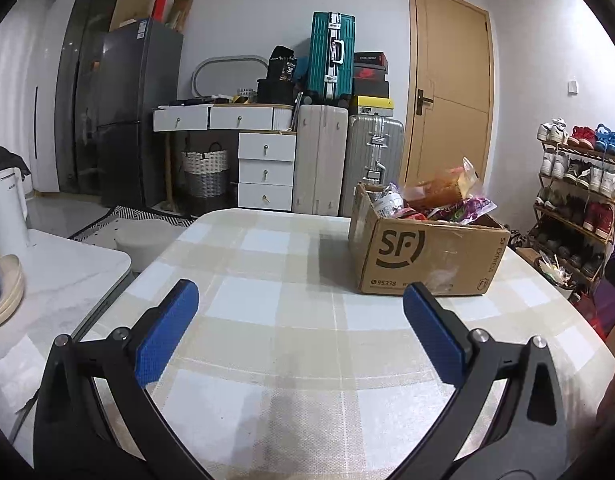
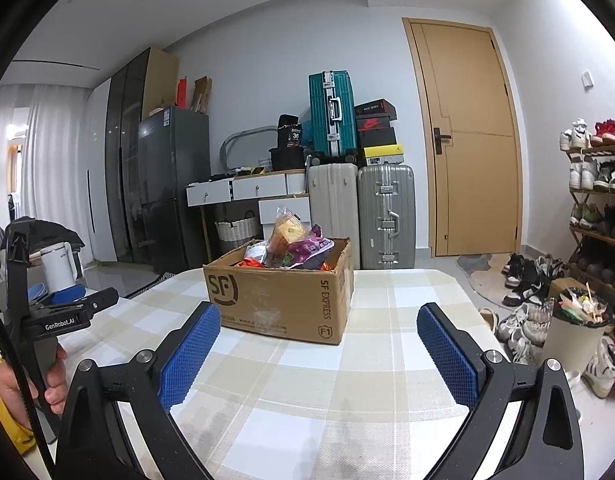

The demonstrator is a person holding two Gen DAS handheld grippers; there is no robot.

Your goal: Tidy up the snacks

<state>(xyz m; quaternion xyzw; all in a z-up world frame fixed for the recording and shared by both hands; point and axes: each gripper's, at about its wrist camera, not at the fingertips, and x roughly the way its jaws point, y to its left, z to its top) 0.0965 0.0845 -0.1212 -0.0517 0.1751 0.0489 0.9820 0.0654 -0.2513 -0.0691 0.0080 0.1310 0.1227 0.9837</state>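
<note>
Near the tongs the checked surface [image 2: 307,380] lies bare; only the snack-filled cardboard box [image 2: 275,300] blocks the far middle.
</note>
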